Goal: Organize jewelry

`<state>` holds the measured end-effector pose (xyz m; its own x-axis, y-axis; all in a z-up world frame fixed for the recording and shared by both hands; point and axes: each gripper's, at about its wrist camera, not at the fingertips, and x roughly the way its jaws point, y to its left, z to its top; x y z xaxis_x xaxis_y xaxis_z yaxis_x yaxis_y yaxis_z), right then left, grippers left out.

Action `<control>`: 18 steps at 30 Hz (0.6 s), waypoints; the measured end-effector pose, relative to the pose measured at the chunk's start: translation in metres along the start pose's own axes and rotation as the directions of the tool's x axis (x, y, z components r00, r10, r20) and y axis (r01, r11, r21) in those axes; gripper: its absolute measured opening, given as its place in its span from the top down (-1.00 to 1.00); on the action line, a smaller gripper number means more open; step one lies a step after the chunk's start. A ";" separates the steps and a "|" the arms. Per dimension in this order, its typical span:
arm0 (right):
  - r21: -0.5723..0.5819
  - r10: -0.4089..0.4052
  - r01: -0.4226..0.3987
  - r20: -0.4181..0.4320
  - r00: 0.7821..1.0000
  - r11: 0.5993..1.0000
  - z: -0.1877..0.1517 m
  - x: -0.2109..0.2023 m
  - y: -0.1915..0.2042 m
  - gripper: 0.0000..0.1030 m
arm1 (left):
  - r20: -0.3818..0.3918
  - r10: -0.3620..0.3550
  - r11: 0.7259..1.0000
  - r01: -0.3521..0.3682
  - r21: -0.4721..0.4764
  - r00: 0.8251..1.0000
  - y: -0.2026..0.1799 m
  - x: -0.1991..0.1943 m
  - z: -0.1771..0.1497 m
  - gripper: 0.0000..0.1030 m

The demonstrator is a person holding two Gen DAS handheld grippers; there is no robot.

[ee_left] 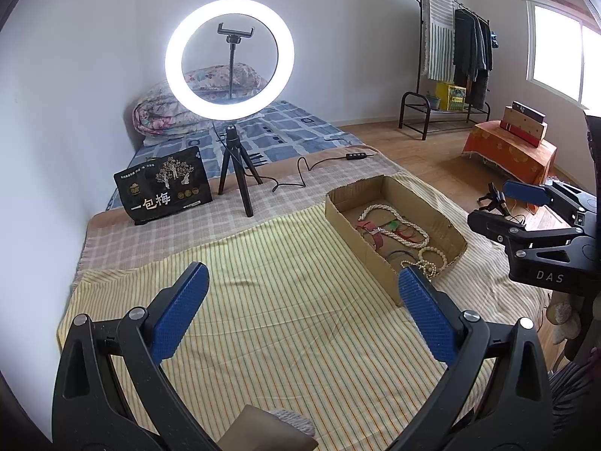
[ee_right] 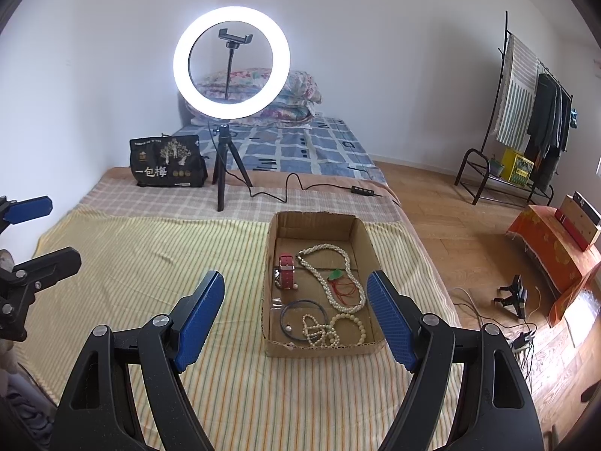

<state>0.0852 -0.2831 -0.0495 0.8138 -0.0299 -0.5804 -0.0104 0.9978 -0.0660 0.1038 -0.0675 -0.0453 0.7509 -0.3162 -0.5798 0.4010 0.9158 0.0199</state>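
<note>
Jewelry, pearl bead strands and a red-strapped watch, lies inside the shallow brown cardboard box at centre frame; my jaws gape wide, empty, either starting or done.

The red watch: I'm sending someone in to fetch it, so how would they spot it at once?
Find the open cardboard box on the yellow striped cloth. Inside, the red watch lies by the box's left wall in the right wrist view, beside the long pearl necklace. It alone has a flat red strap; the rest are beads, cords or a dark hoop.
</note>
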 end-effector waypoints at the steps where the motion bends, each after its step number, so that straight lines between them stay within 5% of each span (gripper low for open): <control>1: -0.002 0.000 0.000 -0.001 1.000 1.000 0.000 0.000 0.000 -0.52 | 0.000 0.001 1.000 -0.001 0.000 1.000 0.000 0.000 0.001 -0.99; 18: -0.003 0.000 0.000 -0.012 1.000 1.000 -0.001 0.002 0.001 -0.52 | 0.002 0.000 1.000 0.000 0.003 1.000 -0.002 -0.001 0.002 -0.99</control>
<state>0.0865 -0.2825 -0.0513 0.8067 -0.0309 -0.5901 -0.0119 0.9976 -0.0685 0.1035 -0.0698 -0.0434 0.7518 -0.3166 -0.5784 0.4028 0.9150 0.0227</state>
